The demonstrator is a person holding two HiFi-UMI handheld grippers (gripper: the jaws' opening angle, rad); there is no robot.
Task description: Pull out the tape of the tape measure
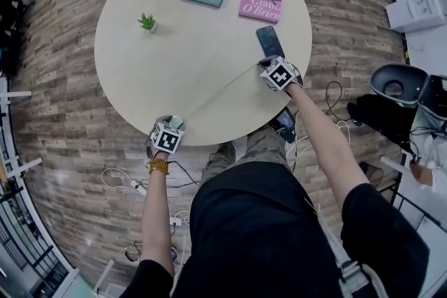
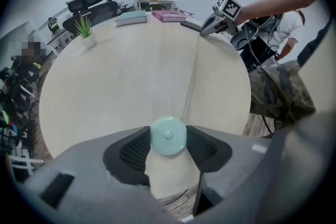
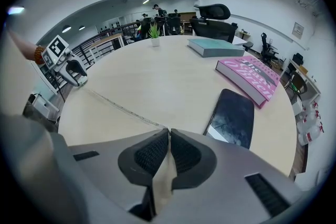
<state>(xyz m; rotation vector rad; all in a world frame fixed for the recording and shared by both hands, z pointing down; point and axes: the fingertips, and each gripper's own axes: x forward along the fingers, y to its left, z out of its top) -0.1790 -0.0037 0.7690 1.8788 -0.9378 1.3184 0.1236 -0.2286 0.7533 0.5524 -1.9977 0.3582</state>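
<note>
The left gripper [image 2: 168,145] is sitting at the near edge of the round surface [image 1: 140,73]. Its jaws are spread wide and pressing on either side of the small, round, mint-green tape measure [image 2: 168,135]. The case's flat face is turned toward that gripper's camera, and the case is not leaving the pads.

From the case the tape [image 1: 223,85] is running out as a thin pale line, lying flat on the surface and reaching well across it to the right gripper [image 3: 169,136]. That gripper's jaws are pressed together and pinching the tape's free end at their very tips. A dark phone [image 3: 233,118] is lying just beside them.

The coming move turns on one line — the tape's long axis, which is running straight from one gripper to the other. In the head view it is going diagonally from the lower left up to the right. The case is lying back along that line from the right jaws, so the right hand is the one at the working end, and the left is acting as the anchor.

Drawing out more tape looks to call for the right gripper travelling on along this same axis, away from the case and toward the surface's right edge. It would be passing close by the phone, which could get nudged.
</note>
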